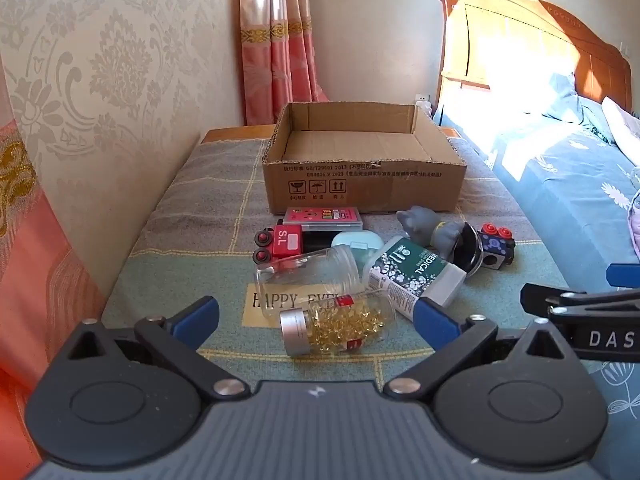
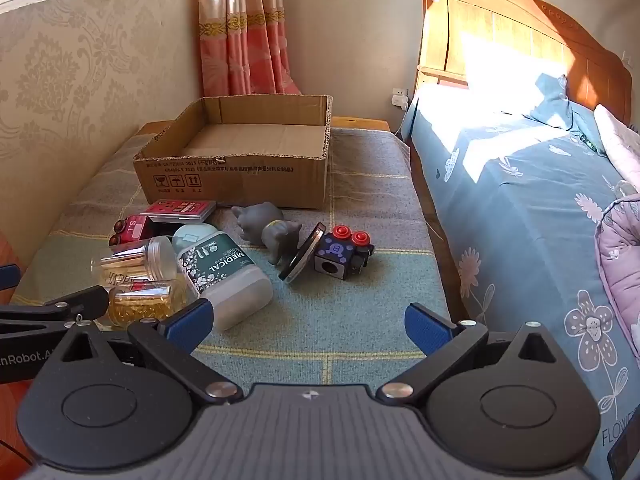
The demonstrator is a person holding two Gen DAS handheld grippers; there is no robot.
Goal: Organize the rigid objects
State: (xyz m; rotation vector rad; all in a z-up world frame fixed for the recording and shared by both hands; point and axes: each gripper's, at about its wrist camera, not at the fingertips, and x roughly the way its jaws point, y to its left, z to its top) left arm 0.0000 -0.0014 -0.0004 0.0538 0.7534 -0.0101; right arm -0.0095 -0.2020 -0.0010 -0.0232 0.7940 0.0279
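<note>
Clear glass-like pill bottle (image 1: 336, 326) lies on its side near the left claw (image 1: 316, 316), in front of the empty box (image 1: 360, 184). It looks hard, smooth and ready to roll, so grab its middle. Both claws, left and right (image 2: 308, 326), are spread wide, holding nothing.

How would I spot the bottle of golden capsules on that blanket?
Find the open cardboard box on the checked blanket; the clutter lies in front of it. The capsule bottle lies on its side at the near edge, the only one with a silver cap and yellow beads inside.
</note>
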